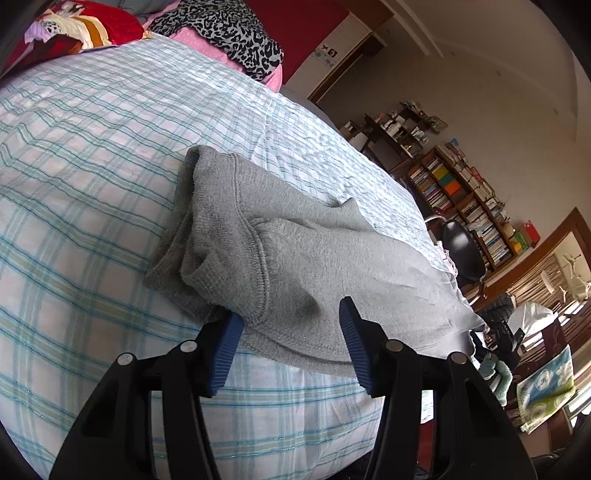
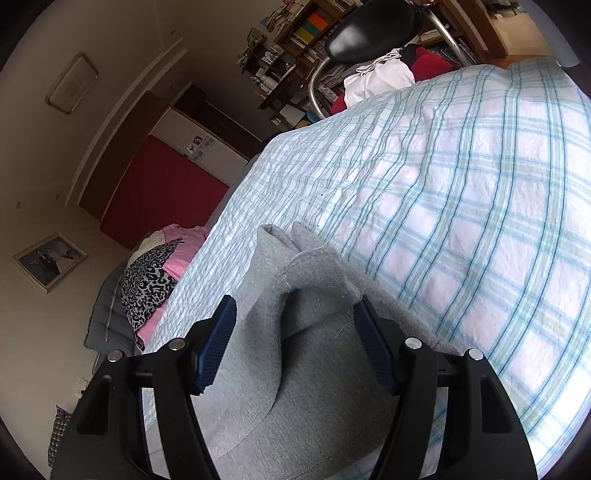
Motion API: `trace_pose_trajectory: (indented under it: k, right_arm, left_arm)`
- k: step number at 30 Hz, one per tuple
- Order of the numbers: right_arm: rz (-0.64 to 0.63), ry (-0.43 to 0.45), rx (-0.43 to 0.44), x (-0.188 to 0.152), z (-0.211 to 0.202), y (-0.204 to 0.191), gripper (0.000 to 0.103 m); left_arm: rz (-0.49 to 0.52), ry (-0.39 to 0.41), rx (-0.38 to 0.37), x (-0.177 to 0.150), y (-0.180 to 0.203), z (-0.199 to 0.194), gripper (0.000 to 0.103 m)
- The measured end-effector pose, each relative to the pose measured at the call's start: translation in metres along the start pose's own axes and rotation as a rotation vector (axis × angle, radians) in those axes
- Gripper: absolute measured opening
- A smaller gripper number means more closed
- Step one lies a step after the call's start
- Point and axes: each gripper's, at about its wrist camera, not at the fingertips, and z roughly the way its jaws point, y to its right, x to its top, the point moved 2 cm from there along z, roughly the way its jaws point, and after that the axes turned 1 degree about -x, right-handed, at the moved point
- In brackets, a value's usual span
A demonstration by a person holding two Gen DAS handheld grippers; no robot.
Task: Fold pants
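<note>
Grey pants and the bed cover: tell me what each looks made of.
Grey pants: apparently soft, matte sweatshirt knit, judging by the heathered grey, fuzzy inner face and ribbed stitched hem. Bed cover: seemingly light woven cotton, puckered like seersucker, with a white-and-teal plaid.

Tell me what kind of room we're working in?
Most likely a bedroom that doubles as a study: the pants lie on a bed with pillows at its head, and a bookshelf and chair stand beyond.

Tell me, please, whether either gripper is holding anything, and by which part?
Neither holds anything: the left gripper and right gripper both stand open around the grey pants, not clamped on them.
</note>
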Motion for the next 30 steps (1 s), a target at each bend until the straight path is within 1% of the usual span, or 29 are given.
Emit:
trace_pose_trajectory:
  k: [1,3,4,5,6,7,8,10,11,14,16,18,20,21,22,24,25,27,28,29,30]
  right_arm:
    - [-0.006,-0.006,-0.012,0.002,0.004,-0.001,0.067]
    - [-0.018,0.001,-0.044,0.006,0.013,-0.003,0.067]
    - [-0.017,0.003,-0.055,0.008,0.016,-0.002,0.067]
    - [-0.016,0.003,-0.059,0.01,0.019,-0.002,0.062]
    - [-0.022,0.009,-0.057,0.012,0.019,-0.003,0.055]
    - [-0.037,0.019,-0.067,0.014,0.018,-0.006,0.04]
    - [-0.057,0.029,-0.082,0.015,0.016,-0.009,0.031]
    - [-0.106,0.056,-0.098,0.015,0.008,-0.017,0.025]
    - [-0.136,0.072,-0.104,0.014,0.002,-0.022,0.024]
    - [-0.216,0.14,-0.118,0.009,-0.024,-0.035,0.023]
    - [-0.241,0.162,-0.133,0.006,-0.038,-0.034,0.023]
    - [-0.233,0.137,-0.174,0.002,-0.038,-0.02,0.023]
    - [-0.227,0.086,-0.237,-0.007,-0.028,0.001,0.023]
    - [-0.217,0.061,-0.256,-0.012,-0.023,0.012,0.023]
    - [-0.215,0.05,-0.256,-0.016,-0.019,0.019,0.023]
    - [-0.273,0.086,-0.272,-0.023,-0.018,0.018,0.023]
    - [-0.312,0.098,-0.296,-0.025,-0.018,0.013,0.027]
    - [-0.386,0.122,-0.359,-0.028,-0.018,0.003,0.038]
    - [-0.413,0.141,-0.392,-0.029,-0.02,-0.001,0.047]
    - [-0.428,0.16,-0.407,-0.031,-0.023,-0.002,0.05]
    - [-0.434,0.18,-0.415,-0.031,-0.028,-0.003,0.05]
  left_arm:
    - [-0.011,-0.003,0.007,0.001,-0.002,0.002,0.043]
    - [-0.038,-0.013,0.016,0.004,-0.007,0.006,0.033]
    - [-0.049,-0.018,0.017,0.005,-0.009,0.008,0.031]
    - [-0.057,-0.022,0.016,0.005,-0.01,0.01,0.029]
    - [-0.058,-0.023,0.018,0.005,-0.01,0.01,0.026]
    - [-0.056,-0.021,0.023,0.005,-0.01,0.011,0.026]
    - [-0.055,-0.02,0.027,0.005,-0.01,0.011,0.025]
    - [-0.055,-0.02,0.037,0.005,-0.011,0.011,0.025]
    - [-0.055,-0.021,0.044,0.005,-0.012,0.011,0.024]
    - [-0.058,-0.019,0.052,0.007,-0.015,0.01,0.021]
    - [-0.054,-0.009,0.053,0.008,-0.016,0.005,0.02]
    - [-0.051,-0.002,0.05,0.01,-0.018,0.001,0.02]
    - [-0.045,0.0,0.059,0.011,-0.019,-0.001,0.02]
    - [-0.048,0.0,0.06,0.011,-0.02,-0.002,0.02]
    - [-0.05,-0.002,0.06,0.012,-0.021,-0.003,0.02]
    - [-0.042,-0.004,0.071,0.012,-0.02,-0.005,0.02]
    - [-0.036,-0.004,0.078,0.012,-0.019,-0.006,0.02]
    - [-0.022,-0.003,0.092,0.012,-0.017,-0.007,0.02]
    - [-0.016,-0.004,0.098,0.012,-0.017,-0.006,0.02]
    - [-0.013,-0.008,0.104,0.012,-0.017,-0.006,0.02]
    - [-0.008,-0.011,0.112,0.011,-0.017,-0.006,0.02]
